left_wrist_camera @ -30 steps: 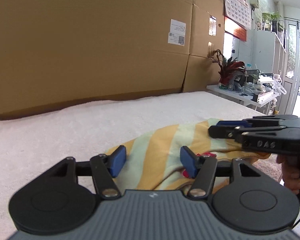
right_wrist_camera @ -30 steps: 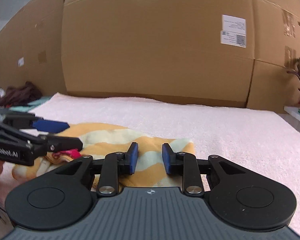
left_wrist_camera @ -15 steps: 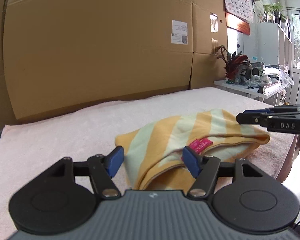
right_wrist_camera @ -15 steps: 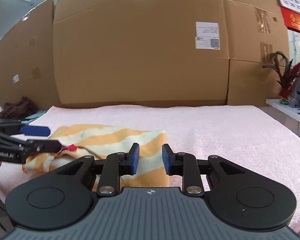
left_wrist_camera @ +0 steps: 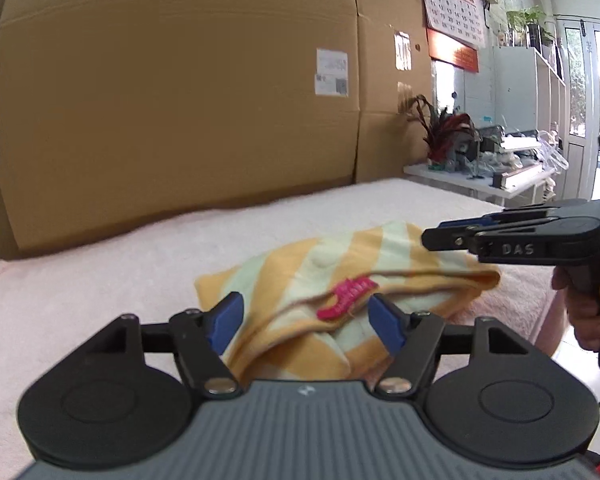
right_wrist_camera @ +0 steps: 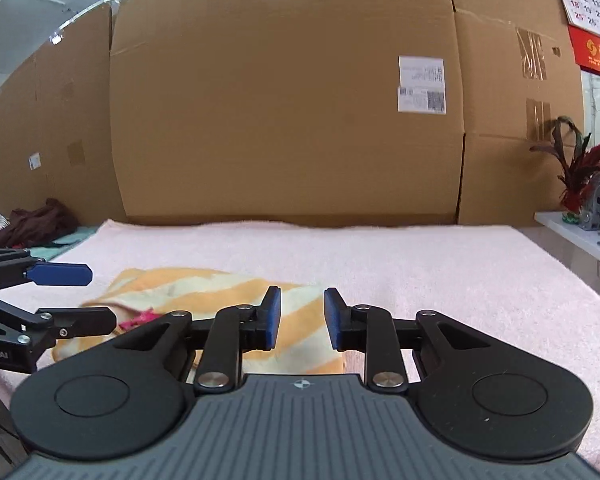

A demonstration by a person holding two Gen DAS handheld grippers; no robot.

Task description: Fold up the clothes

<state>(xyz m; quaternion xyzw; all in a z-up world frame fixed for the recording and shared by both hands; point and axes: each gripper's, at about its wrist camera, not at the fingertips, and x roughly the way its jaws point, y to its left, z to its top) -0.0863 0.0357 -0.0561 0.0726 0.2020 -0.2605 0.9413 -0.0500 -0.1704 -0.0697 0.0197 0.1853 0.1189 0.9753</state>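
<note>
Where pink towel (left_wrist_camera: pixel 100 264) spreads, folded striped garment (left_wrist_camera: pixel 340 264)

The left gripper (left_wrist_camera: pixel 306 322) is being held low and tilted slightly downward, its blue pads (left_wrist_camera: pixel 223 322) spread wide; its jaws have just been opening, with nothing being pressed between them. The right gripper (right_wrist_camera: pixel 298 318) is being held level with it, just to its right, pointing the same way, its pads (right_wrist_camera: pixel 271 317) standing a narrow gap apart and clamping nothing. The right gripper's handle is being gripped by a hand (left_wrist_camera: pixel 588 304), seen from the left wrist view.
</note>
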